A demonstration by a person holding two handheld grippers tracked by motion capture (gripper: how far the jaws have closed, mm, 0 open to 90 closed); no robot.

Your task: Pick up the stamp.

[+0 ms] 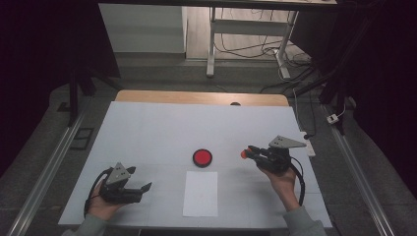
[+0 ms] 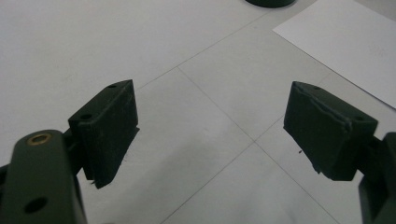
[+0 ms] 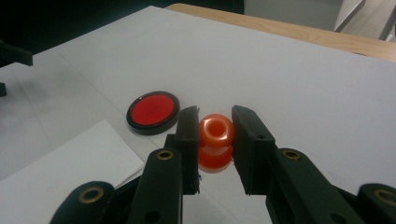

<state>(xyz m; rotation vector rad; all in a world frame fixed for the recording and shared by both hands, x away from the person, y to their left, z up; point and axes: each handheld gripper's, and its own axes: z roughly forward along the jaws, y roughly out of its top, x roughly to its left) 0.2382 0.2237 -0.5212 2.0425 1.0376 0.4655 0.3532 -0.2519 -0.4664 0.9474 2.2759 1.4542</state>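
- The right tongs (image 3: 215,140) are being held above the right part of the counter (image 1: 147,123), their flat black jaws closed onto an orange bead (image 3: 216,131).
- The bead, glossy and rounded with a hole through its top, is being pinched from both sides between the matte jaws; in the high view it is being shown as a small orange spot (image 1: 243,154) at the jaw tips.
- The left tongs (image 1: 140,189) are being held low at the near left of the counter, with the jaws spread wide apart and nothing between them; their rough, blocky black pads (image 2: 109,126) are being seen over bare surface in the left gripper view.
- The counter is being covered by a smooth white sheet with faint crease lines, a wooden edge (image 1: 201,97) being left exposed at the far side.
- A round red disc with a dark rim (image 1: 202,158) is being seen lying flat near the middle, just beyond a rectangular sheet of white paper (image 1: 200,193).
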